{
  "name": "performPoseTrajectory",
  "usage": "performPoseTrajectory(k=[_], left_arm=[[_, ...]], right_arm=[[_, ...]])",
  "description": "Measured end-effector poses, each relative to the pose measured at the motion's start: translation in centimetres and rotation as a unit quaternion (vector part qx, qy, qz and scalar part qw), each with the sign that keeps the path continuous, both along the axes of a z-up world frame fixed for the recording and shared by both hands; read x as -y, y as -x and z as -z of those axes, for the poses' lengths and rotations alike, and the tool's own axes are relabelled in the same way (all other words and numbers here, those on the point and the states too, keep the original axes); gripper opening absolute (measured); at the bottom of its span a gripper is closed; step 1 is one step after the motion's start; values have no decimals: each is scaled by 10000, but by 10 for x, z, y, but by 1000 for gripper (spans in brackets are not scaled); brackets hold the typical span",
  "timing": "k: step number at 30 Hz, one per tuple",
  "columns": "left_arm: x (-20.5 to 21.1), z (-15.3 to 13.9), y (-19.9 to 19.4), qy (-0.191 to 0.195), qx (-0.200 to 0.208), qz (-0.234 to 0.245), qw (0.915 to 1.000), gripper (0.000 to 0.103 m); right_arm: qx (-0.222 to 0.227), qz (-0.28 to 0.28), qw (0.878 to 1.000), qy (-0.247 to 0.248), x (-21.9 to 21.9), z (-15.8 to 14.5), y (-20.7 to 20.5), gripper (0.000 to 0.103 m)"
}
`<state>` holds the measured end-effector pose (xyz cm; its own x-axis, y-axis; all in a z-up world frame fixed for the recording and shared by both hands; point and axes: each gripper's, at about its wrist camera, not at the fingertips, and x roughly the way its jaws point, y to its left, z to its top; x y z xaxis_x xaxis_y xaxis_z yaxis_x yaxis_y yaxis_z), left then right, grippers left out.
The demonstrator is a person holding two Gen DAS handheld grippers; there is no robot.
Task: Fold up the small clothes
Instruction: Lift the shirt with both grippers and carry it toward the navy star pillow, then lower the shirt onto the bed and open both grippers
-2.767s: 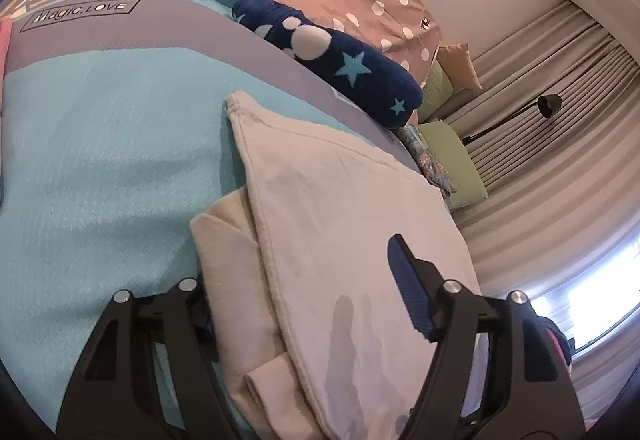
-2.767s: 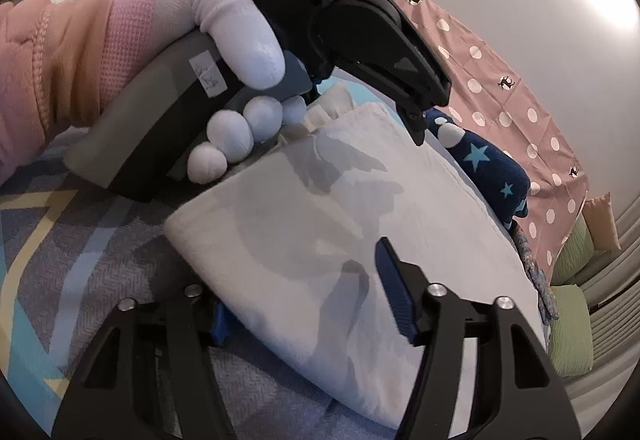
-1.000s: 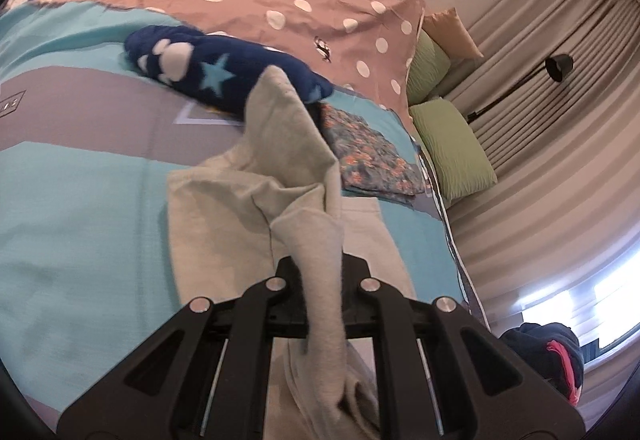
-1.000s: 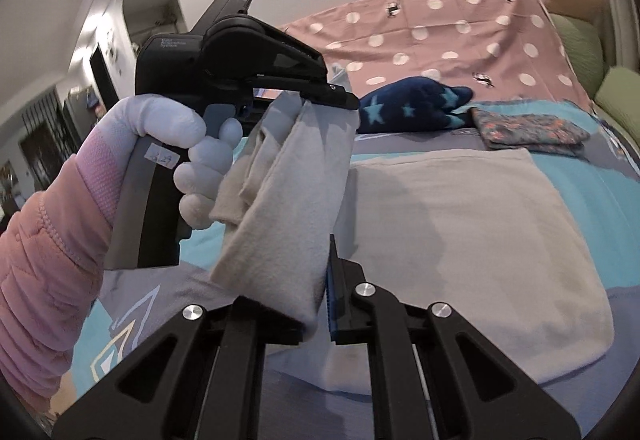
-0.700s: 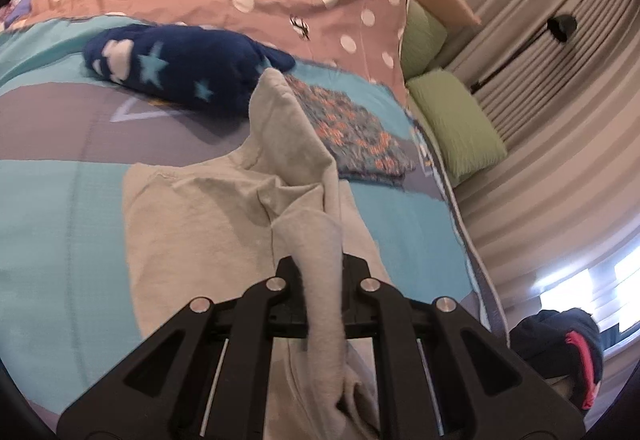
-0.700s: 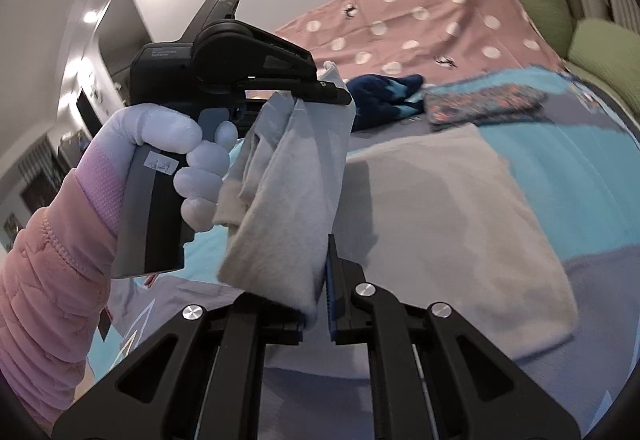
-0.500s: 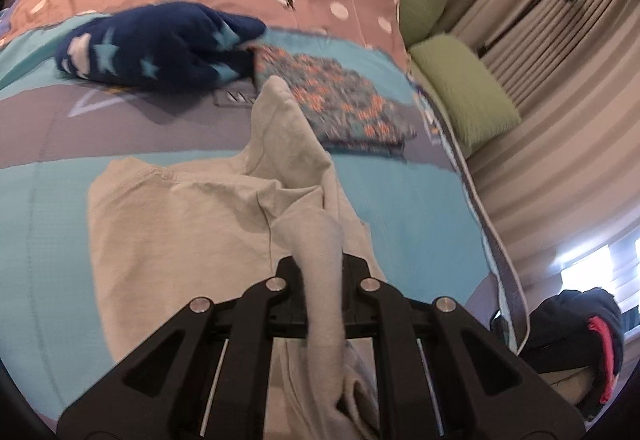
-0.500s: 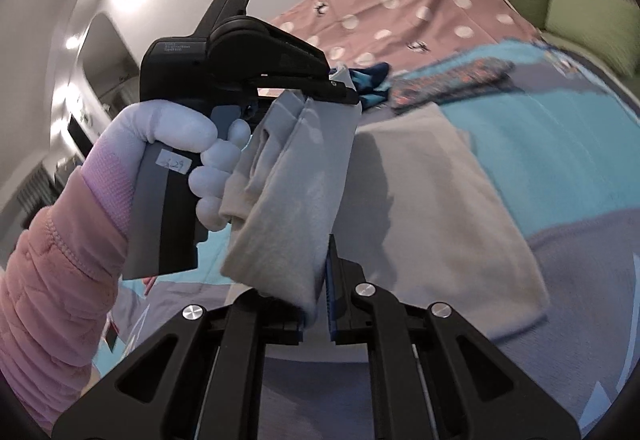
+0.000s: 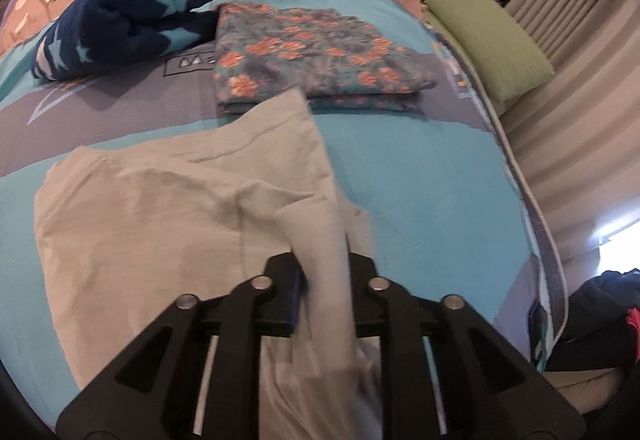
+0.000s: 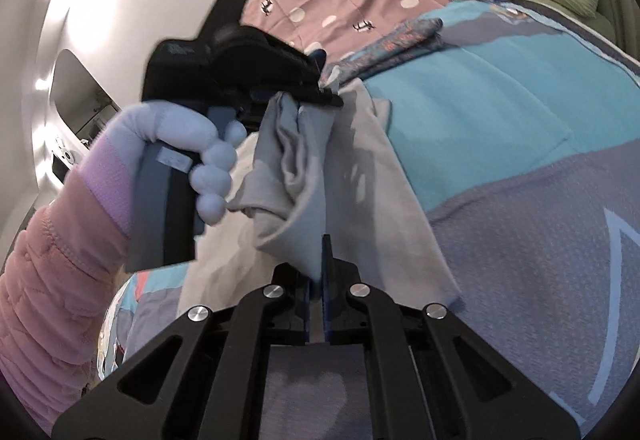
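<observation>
A: Where did the beige garment (image 9: pixel 168 207) lie?

B: It was spread on the blue and grey bedspread (image 9: pixel 420 175), just in front of a folded floral cloth (image 9: pixel 316 55), beside a navy star-print bundle (image 9: pixel 120 19).

A: And the grippers?

B: The left gripper (image 9: pixel 324 280) had its jaws opening with a fold of the garment between them. The right gripper (image 10: pixel 316 296) was clamped on another fold, raised off the bed.
</observation>
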<state>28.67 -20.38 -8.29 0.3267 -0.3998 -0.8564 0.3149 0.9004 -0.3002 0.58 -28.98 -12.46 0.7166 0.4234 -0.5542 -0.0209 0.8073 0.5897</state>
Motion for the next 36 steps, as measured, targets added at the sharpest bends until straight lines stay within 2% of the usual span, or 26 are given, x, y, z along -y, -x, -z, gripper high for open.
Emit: performPoseTrajectory(k=[2, 4, 6, 9, 12, 14, 17, 20, 21, 25, 26, 27, 29, 30, 32, 34, 36], left_arm=[[0, -14, 6, 197, 189, 70, 9996, 21], [-5, -34, 17, 306, 483, 186, 9982, 27], [-17, -56, 34, 323, 848, 283, 9955, 41], [-43, -71, 66, 201, 1291, 414, 9906, 52], [-78, -64, 109, -101, 1584, 611, 9854, 60], [-101, -52, 137, -366, 1681, 638, 9830, 60], [-135, -32, 179, -523, 1634, 540, 9837, 61], [-165, -14, 215, -475, 1500, 422, 9866, 64], [-172, -8, 224, -446, 1420, 409, 9880, 66], [-177, 14, 239, -645, 1331, 341, 9884, 66], [-177, 18, 240, -707, 1362, 271, 9878, 66], [-177, 21, 238, -743, 1407, 210, 9870, 66], [-175, 28, 232, -849, 1438, 70, 9859, 64], [-174, 29, 231, -872, 1429, 22, 9859, 60], [-172, 32, 228, -873, 1355, -16, 9869, 53], [-169, 34, 231, -940, 1366, 43, 9861, 47], [-169, 35, 236, -984, 1410, 119, 9850, 43]], right_arm=[[-145, 64, 9998, -132, 8, 6, 1, 7], [-227, 146, 9993, -244, 16, 10, 3, 9], [-282, 226, 9986, -375, 26, 13, 7, 13], [-337, 343, 9979, -438, 35, 15, 13, 16], [-325, 394, 9980, -385, 40, 14, 18, 16], [-313, 385, 9983, -305, 41, 11, 19, 16], [-258, 264, 9993, -96, 36, 5, 20, 18], [-289, 116, 9995, 105, 29, 1, 15, 32], [-310, 83, 9994, 149, 28, 2, 13, 34], [-402, -6, 9988, 277, 20, 5, 4, 33], [-401, 6, 9987, 306, 19, 5, 0, 25], [-393, 24, 9988, 291, 19, 5, -3, 5], [-341, 133, 9992, 161, 22, -2, -4, 5], [-151, 182, 9996, 123, 22, -13, 0, 5], [77, 247, 9992, 311, 21, -32, 7, 5], [-69, 298, 9983, 501, 23, -30, 6, 5], [-584, 392, 9959, 572, 32, -6, -2, 6]])
